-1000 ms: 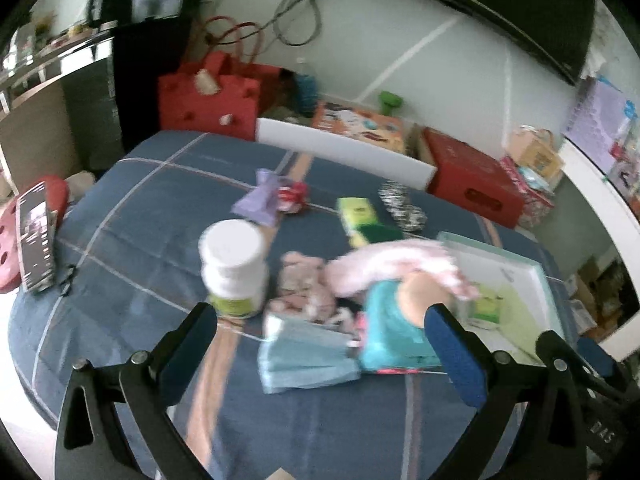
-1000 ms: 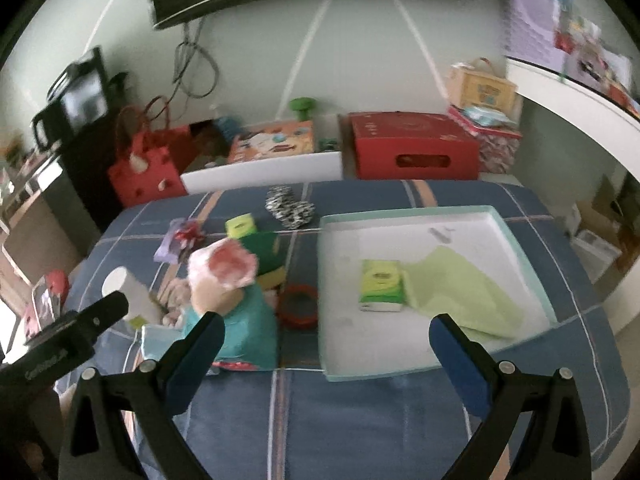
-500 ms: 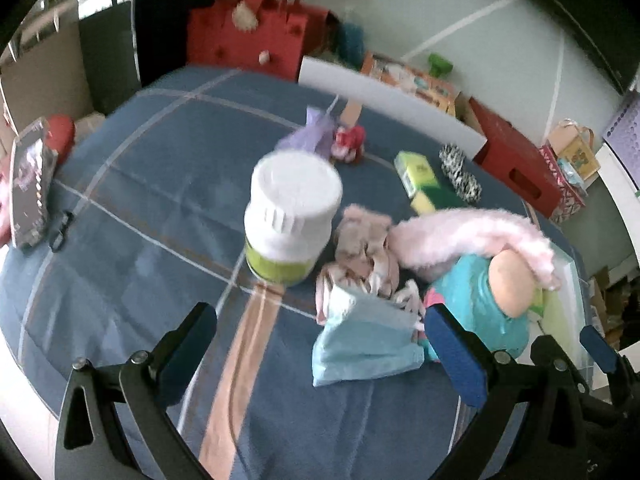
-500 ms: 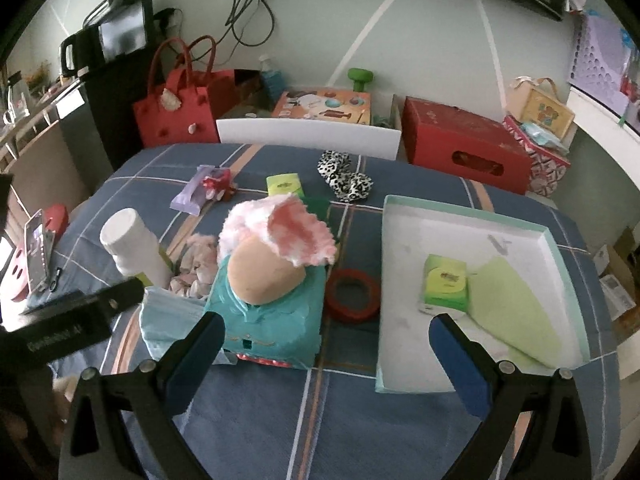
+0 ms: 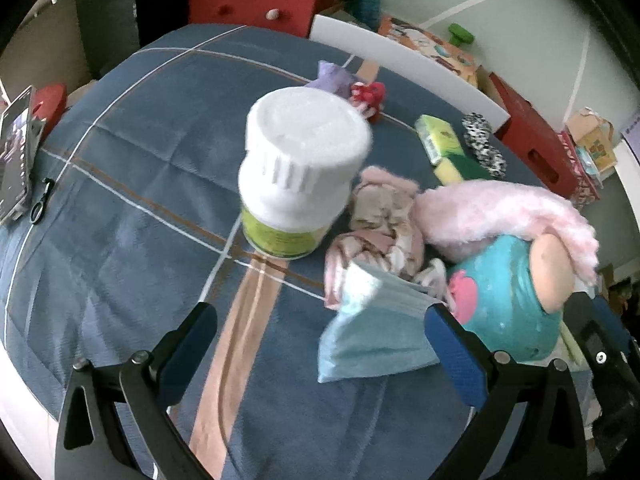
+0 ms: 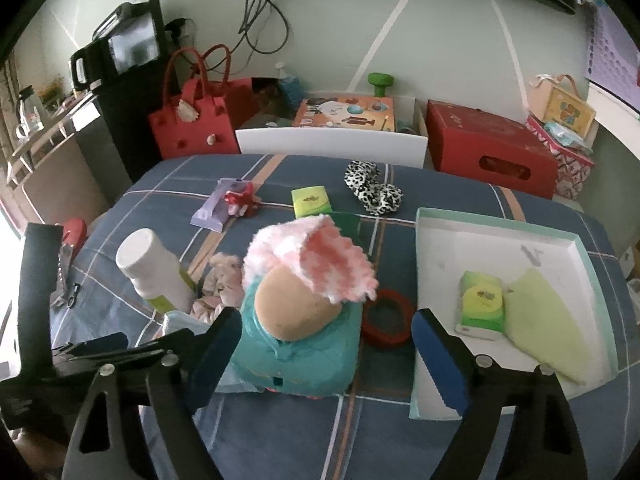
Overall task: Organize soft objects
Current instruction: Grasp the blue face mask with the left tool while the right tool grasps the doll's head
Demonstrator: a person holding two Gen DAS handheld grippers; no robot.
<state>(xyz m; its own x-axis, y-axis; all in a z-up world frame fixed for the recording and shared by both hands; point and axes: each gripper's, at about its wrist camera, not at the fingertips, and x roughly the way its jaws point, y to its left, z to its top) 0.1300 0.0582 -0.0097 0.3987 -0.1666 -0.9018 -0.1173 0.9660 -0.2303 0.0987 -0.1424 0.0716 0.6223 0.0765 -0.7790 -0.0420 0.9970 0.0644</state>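
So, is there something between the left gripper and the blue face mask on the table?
Nothing visible blocks it. The left gripper is open, and the face mask lies just ahead between its fingers. The white bottle stands farther back to the left, and the plush doll sits beside the mask on the right.

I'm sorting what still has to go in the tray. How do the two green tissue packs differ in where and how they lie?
One tissue pack already lies inside the white tray, right beside a pale green cloth. The other tissue pack lies out on the blue tablecloth, at the far side, between the leopard-print scrunchie and a red toy. The tray pack looks larger only because it lies nearer. Both are flat, green and lie label up.
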